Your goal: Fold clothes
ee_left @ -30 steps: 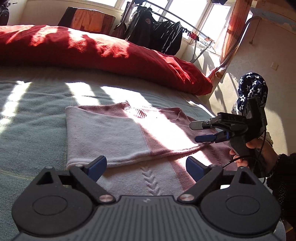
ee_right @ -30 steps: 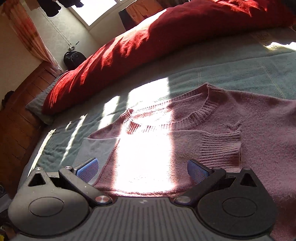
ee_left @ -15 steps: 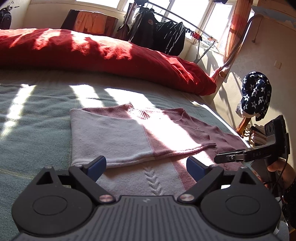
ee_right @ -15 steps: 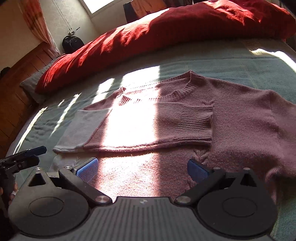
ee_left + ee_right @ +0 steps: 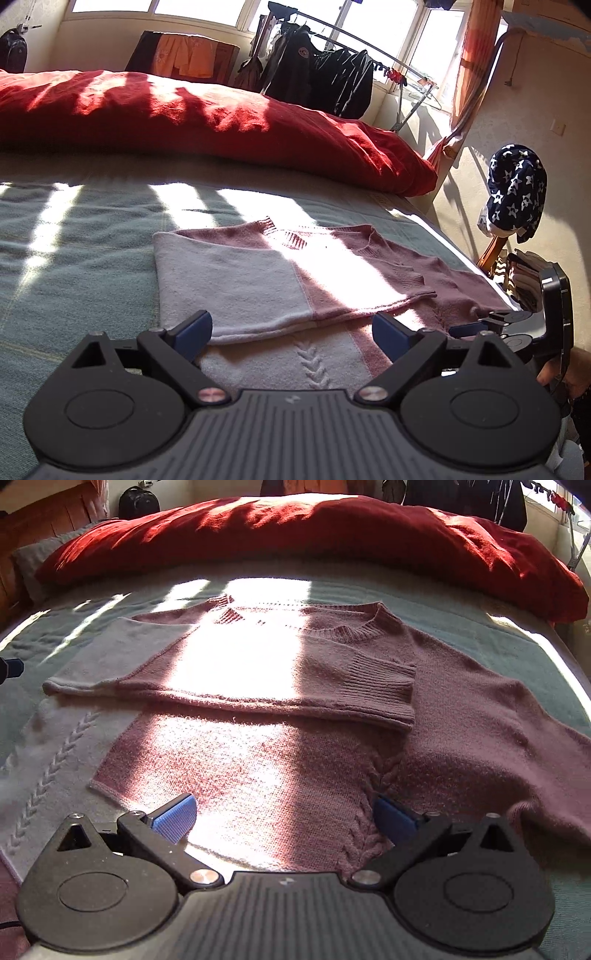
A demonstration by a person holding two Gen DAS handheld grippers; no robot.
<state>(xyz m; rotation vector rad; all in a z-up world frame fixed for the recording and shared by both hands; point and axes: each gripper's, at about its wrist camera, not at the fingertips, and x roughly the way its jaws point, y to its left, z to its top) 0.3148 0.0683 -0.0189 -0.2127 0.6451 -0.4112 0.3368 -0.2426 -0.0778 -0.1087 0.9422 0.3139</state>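
Note:
A pink and pale knit sweater (image 5: pixel 258 280) lies flat on the bed, front up. One sleeve (image 5: pixel 258 675) is folded across the chest, its ribbed cuff (image 5: pixel 384 698) near the middle. The other sleeve (image 5: pixel 517 738) spreads out to the right. My left gripper (image 5: pixel 291 332) is open just above the sweater's pale hem side, holding nothing. My right gripper (image 5: pixel 284 814) is open too, low over the sweater's lower body near the cable stitch. In the left wrist view the right gripper (image 5: pixel 480 326) shows side-on at the bed's right edge, in a hand.
A grey-green blanket (image 5: pixel 74 258) covers the bed. A long red duvet (image 5: pixel 332 531) lies along its far side. Beyond it stand a rack of dark clothes (image 5: pixel 332 74) and sunlit windows. A star-patterned cloth (image 5: pixel 515 192) hangs right of the bed edge.
My right gripper drew back from over the sweater toward the bed's near edge and now faces the sweater squarely. My left gripper stayed nearly in place. Both stayed open.

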